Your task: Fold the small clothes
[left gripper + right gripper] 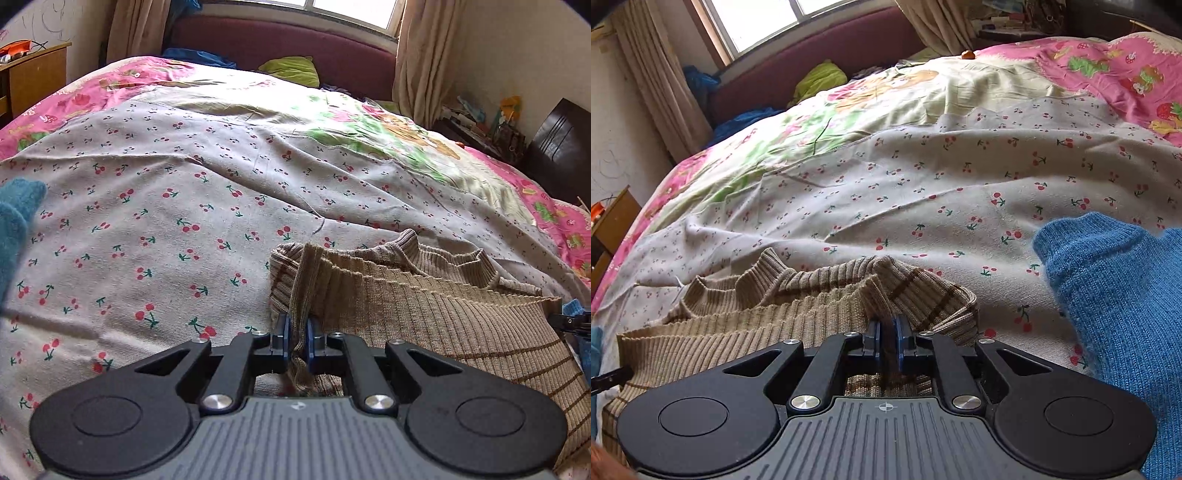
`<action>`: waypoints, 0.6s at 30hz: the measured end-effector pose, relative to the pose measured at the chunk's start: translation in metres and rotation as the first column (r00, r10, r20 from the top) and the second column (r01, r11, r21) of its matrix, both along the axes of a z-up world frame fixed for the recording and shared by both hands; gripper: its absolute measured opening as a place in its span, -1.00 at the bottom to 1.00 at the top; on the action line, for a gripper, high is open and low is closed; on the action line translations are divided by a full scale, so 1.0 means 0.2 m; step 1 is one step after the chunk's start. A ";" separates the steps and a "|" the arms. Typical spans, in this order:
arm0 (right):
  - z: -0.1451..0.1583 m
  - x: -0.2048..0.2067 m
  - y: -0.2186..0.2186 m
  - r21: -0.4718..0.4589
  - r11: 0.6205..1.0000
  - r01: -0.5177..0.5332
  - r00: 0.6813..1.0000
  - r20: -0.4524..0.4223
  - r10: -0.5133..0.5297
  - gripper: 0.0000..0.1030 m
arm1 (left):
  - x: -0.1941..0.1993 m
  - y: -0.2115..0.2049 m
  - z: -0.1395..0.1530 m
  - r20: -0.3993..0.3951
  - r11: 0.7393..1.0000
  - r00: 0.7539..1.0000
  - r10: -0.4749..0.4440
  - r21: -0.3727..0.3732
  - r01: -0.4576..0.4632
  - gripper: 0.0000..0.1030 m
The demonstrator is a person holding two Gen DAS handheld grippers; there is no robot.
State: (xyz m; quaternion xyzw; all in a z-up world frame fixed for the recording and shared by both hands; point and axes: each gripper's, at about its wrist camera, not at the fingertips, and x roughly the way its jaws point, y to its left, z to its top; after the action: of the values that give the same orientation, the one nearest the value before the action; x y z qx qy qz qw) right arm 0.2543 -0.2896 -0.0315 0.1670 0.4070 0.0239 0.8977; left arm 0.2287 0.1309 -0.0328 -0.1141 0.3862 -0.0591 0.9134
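my left hand-held gripper (298, 334) and right hand-held gripper (886, 338) each pinch an edge of the beige ribbed sweater (424, 302), which lies bunched on the bed (184, 206). folding looks barely begun; the blue knit (1115, 288) waits unfolded.

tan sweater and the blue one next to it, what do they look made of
Tan sweater: ribbed knit, matte, likely cotton or a wool blend; raised vertical ribs and thin brown stripes show.
Blue sweater: finer knit with a fuzzy surface, perhaps wool or mohair; loose hairs stand out along its edge.
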 end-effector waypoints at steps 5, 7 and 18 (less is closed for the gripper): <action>-0.03 0.02 0.00 0.058 0.998 -0.028 1.000 -0.010 0.029 -0.76 | 0.00 -0.05 -0.01 -0.005 1.000 1.000 -0.020 -0.014 0.019 0.17; -0.03 0.02 0.01 0.049 0.998 -0.039 0.999 -0.014 0.039 -0.76 | 0.01 -0.08 -0.02 -0.007 0.999 1.000 -0.028 0.022 0.028 0.27; 0.09 -0.02 -0.03 0.114 0.993 -0.043 0.996 0.087 0.033 -0.92 | 0.06 -0.01 0.02 0.014 1.000 1.000 0.000 -0.027 0.001 -0.49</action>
State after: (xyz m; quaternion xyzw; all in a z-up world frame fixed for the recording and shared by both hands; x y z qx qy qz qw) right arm 0.2498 -0.2958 -0.0139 0.2098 0.3695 0.0715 0.9024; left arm 0.2407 0.1284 -0.0288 -0.1260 0.3789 -0.0654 0.9145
